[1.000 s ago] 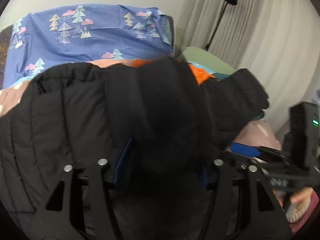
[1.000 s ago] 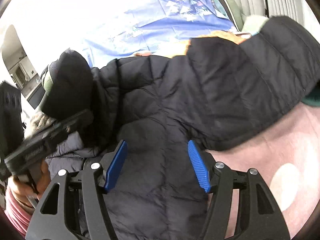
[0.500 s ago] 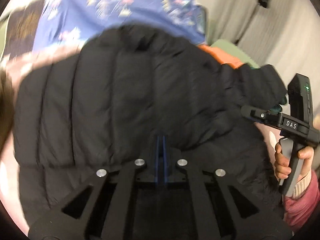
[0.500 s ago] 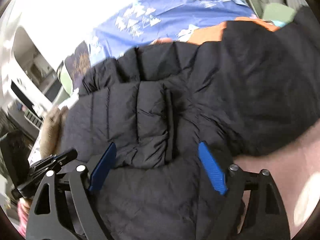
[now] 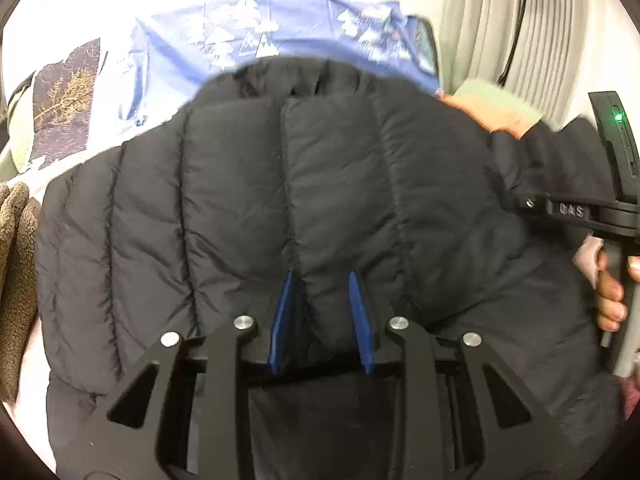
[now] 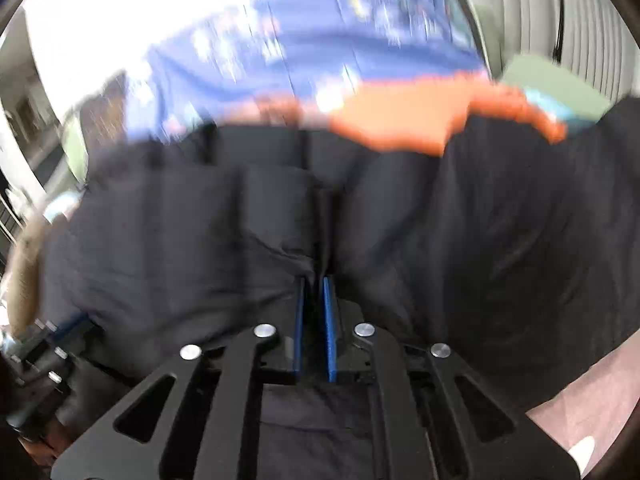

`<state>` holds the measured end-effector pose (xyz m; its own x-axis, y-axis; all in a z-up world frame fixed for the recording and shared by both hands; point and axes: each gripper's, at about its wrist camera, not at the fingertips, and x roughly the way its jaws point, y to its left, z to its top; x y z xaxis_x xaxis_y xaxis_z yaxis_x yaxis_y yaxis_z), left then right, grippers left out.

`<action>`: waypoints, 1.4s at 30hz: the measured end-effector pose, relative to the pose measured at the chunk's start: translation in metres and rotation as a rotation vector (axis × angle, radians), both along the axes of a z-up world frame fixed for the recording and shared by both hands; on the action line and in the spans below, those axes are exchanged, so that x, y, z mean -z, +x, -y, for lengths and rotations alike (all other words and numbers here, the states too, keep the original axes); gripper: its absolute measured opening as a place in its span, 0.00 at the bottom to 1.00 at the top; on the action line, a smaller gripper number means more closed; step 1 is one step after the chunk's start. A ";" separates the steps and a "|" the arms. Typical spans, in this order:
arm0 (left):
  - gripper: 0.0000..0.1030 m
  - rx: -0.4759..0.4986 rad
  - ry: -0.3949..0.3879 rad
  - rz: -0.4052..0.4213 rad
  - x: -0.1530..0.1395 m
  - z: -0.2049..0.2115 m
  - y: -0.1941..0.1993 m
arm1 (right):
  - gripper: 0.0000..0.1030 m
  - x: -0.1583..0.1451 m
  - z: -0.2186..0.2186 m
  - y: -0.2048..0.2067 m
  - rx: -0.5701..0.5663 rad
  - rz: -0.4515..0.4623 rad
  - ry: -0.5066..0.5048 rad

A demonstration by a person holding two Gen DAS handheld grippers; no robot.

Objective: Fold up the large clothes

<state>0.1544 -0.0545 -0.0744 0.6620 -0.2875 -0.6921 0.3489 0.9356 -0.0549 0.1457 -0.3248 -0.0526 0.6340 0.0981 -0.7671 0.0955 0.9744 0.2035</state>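
A black quilted puffer jacket [image 5: 240,200] lies spread on the bed and fills both views. My left gripper [image 5: 321,276] sits at its near edge with a puffy quilted fold wedged between the blue pads [image 5: 282,320]; its jaws are opening, and the fabric still touches both pads. In the blurred right wrist view, my right gripper [image 6: 314,280] is closing, its pads almost together on a thin fold of the jacket [image 6: 480,220]. The right gripper's body [image 5: 576,210] and the hand [image 5: 608,292] holding it show at the left view's right edge.
Behind the jacket are a blue sheet with tree prints [image 5: 280,36], an orange garment [image 6: 400,116] and a green pillow [image 5: 496,96]. A brown fleece item [image 5: 16,280] lies at the left, pink bedding [image 6: 580,412] at the near right, and curtains [image 5: 520,20] behind.
The left jaws went from wide to fully together, then parted around a jacket fold. The right jaws narrowed from wide to nearly together on fabric. Both grippers moved over the jacket.
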 end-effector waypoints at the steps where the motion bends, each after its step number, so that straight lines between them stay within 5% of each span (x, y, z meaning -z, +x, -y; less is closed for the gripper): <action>1: 0.28 -0.006 0.009 -0.002 0.005 0.001 0.001 | 0.15 0.000 0.005 -0.006 0.012 0.016 0.038; 4: 0.32 -0.002 -0.001 0.003 0.009 0.000 0.001 | 0.16 -0.020 0.015 -0.036 0.054 0.144 0.108; 6: 0.42 0.000 0.000 0.001 0.010 0.003 0.004 | 0.16 -0.033 0.003 -0.050 -0.022 0.194 0.129; 9: 0.53 0.012 0.040 0.025 0.012 0.013 0.002 | 0.15 -0.027 -0.034 -0.047 -0.149 0.140 0.075; 12: 0.54 0.013 0.087 0.049 0.014 0.020 -0.004 | 0.13 0.018 -0.047 -0.025 -0.101 0.005 -0.050; 15: 0.54 0.032 0.065 0.038 0.014 0.019 -0.007 | 0.13 0.040 -0.040 -0.023 -0.078 0.027 -0.029; 20: 0.52 0.031 0.046 0.010 0.020 0.010 -0.007 | 0.16 0.019 -0.042 -0.041 -0.095 0.054 -0.012; 25: 0.53 0.033 0.003 0.001 0.020 0.004 -0.005 | 0.39 -0.044 0.037 -0.090 -0.024 0.238 0.184; 30: 0.52 0.033 0.019 0.007 0.022 0.004 -0.011 | 0.40 -0.094 0.188 -0.136 0.364 0.371 0.225; 33: 0.50 0.038 0.028 0.011 0.021 0.005 -0.009 | 0.44 -0.094 0.278 -0.160 0.584 0.392 0.374; 36: 0.50 0.040 0.035 0.009 0.022 0.007 -0.009 | 0.63 -0.079 0.341 -0.168 0.713 0.361 0.512; 42: 0.51 0.042 0.050 0.000 0.024 0.016 -0.005 | 0.63 -0.044 0.362 -0.153 0.743 0.331 0.682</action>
<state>0.1490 -0.0705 -0.0985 0.6504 -0.2802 -0.7060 0.3877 0.9217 -0.0087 -0.0077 -0.6864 -0.0084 0.8789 -0.0553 -0.4738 0.4595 0.3644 0.8100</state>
